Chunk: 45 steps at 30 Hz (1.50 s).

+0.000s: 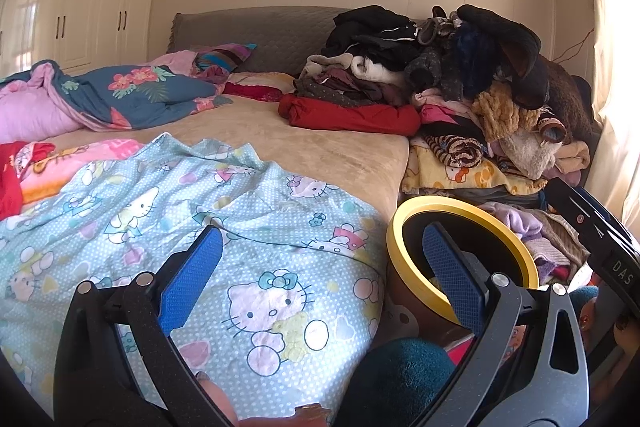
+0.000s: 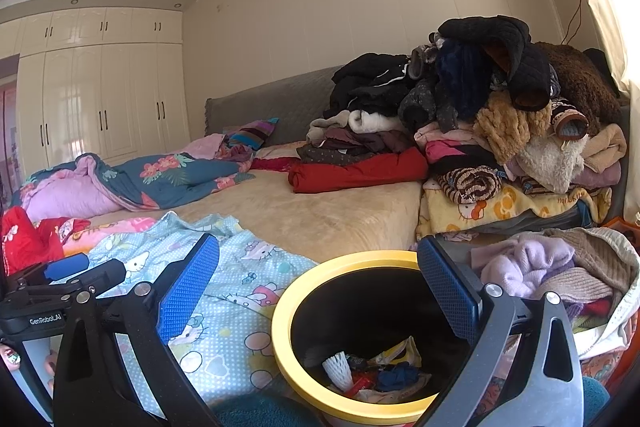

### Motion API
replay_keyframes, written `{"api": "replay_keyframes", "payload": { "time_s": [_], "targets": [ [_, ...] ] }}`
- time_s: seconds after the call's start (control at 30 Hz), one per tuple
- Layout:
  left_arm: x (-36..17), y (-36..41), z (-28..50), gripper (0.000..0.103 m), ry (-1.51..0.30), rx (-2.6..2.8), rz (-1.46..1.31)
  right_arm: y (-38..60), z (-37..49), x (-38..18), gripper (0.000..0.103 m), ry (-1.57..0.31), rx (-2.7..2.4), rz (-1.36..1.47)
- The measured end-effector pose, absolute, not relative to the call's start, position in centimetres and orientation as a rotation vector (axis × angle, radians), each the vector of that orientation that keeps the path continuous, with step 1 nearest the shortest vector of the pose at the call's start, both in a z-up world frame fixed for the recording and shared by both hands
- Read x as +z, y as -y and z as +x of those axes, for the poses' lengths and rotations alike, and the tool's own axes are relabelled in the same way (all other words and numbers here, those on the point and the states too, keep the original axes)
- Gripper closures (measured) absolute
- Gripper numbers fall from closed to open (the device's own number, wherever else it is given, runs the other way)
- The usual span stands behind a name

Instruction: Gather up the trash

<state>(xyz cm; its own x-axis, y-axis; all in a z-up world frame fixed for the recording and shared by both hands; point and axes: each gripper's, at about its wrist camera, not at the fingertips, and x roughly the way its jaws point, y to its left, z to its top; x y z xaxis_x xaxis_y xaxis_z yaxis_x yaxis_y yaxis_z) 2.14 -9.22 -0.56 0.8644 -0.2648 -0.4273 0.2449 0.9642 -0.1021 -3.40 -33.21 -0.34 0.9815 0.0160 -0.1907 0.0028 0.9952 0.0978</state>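
Round yellow-rimmed bin with black inside [image 2: 352, 331] beside the bed [image 2: 320, 211], trash (white foam net, wrappers, blue scrap) [image 2: 372, 371] heaped at its bottom. Right gripper [image 2: 316, 291] spread wide above the rim, gripping nothing. Left gripper [image 1: 320, 279] likewise wide and empty over the pale blue cartoon-cat blanket [image 1: 192, 219].

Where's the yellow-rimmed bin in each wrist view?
Left wrist: bin at lower right, beside the bed edge, partly behind the gripper's right finger.
Right wrist: bin at bottom centre, trash visible inside.
Shared landmark: the red bundle at the foot of the clothes pile.
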Motion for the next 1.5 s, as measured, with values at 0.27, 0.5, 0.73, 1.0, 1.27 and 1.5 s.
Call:
{"api": "replay_keyframes", "payload": {
  "time_s": [0.27, 0.5, 0.73, 1.0, 1.27, 1.5],
  "targets": [
    [-0.5, 9.2, 2.2, 0.011, -0.452, -0.268, -0.047, 33.2, -3.4, -0.4, 0.006, -0.192, 0.005, 0.098],
    [-0.5, 9.2, 2.1, 0.011, -0.453, -0.267, -0.046, 33.1, -3.4, -0.4, 0.006, -0.19, 0.004, 0.097],
    [-0.5, 9.2, 2.1, 0.011, -0.452, -0.267, -0.047, 33.1, -3.4, -0.4, 0.006, -0.19, 0.004, 0.099],
    [-0.6, 8.8, 2.3, 0.011, -0.458, -0.249, -0.047, 33.0, -3.3, -0.2, 0.006, -0.197, 0.013, 0.109],
    [-1.4, -3.0, 4.4, 0.011, -0.579, 0.02, -0.141, 22.6, 0.8, 1.2, 0.006, -0.319, 0.328, 0.043],
    [-6.6, -27.9, 1.1, 0.011, -0.725, 0.684, -0.216, -3.5, 5.9, -6.8, 0.006, -0.826, 0.861, -0.169]
  ]
}}
